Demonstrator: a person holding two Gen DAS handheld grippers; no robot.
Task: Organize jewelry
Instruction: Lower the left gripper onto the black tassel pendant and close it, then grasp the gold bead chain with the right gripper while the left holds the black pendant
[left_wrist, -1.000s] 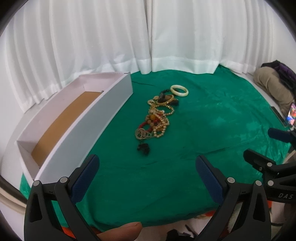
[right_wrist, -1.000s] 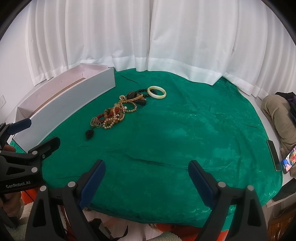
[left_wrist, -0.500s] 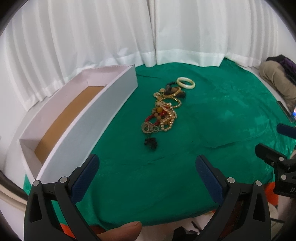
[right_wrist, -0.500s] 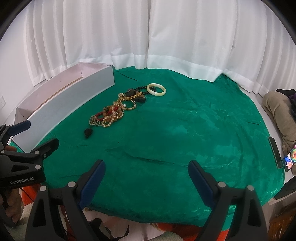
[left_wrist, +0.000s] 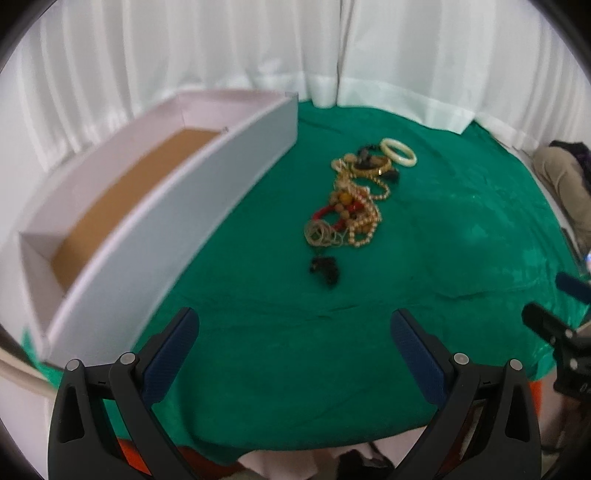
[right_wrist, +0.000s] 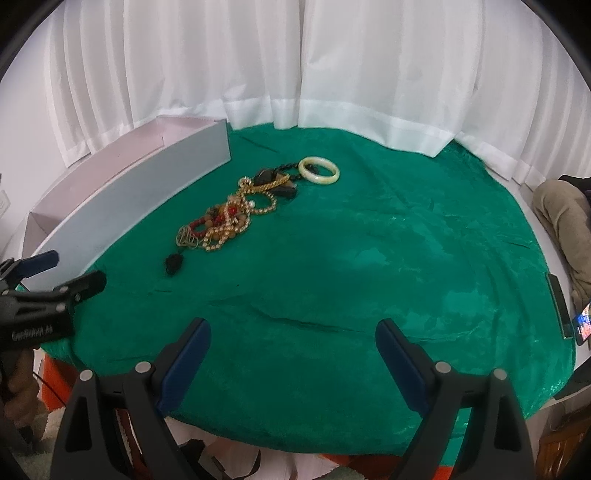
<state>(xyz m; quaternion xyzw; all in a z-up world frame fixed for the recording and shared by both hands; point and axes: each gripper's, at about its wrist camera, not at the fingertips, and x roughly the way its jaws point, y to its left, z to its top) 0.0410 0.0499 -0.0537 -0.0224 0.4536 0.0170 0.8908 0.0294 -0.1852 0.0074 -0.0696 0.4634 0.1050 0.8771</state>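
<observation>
The left claw (left_wrist: 294, 354) hangs released over the near edge of the table (left_wrist: 461, 258), its two blue-padded fingers (left_wrist: 168, 362) spread wide with nothing but green cloth between them. The right claw (right_wrist: 293, 360) is likewise released and empty, its fingers apart above the same near edge.

In the right wrist view, the left claw shows at the far left, and in the left wrist view the right claw's tips show at the far right, so the two are side by side and well apart.

Ahead of both claws, toward the middle of the table, lies a small black tassel-like piece (left_wrist: 325, 269), nearest of the jewelry. Just beyond it sits the jewelry pile (left_wrist: 351, 214): a coil of thin pale rings, red and brown beads, and pearl-like strands tangled together, with gold chain and dark pieces at its far end. Touching or just beside that far end is a cream bangle (left_wrist: 399, 152), lying flat.

Left of the left claw and running away from it stands a long white box (left_wrist: 177, 206) with a brown floor, open on top, apart from the pile.

White curtains (right_wrist: 295, 66) close off the far side.
</observation>
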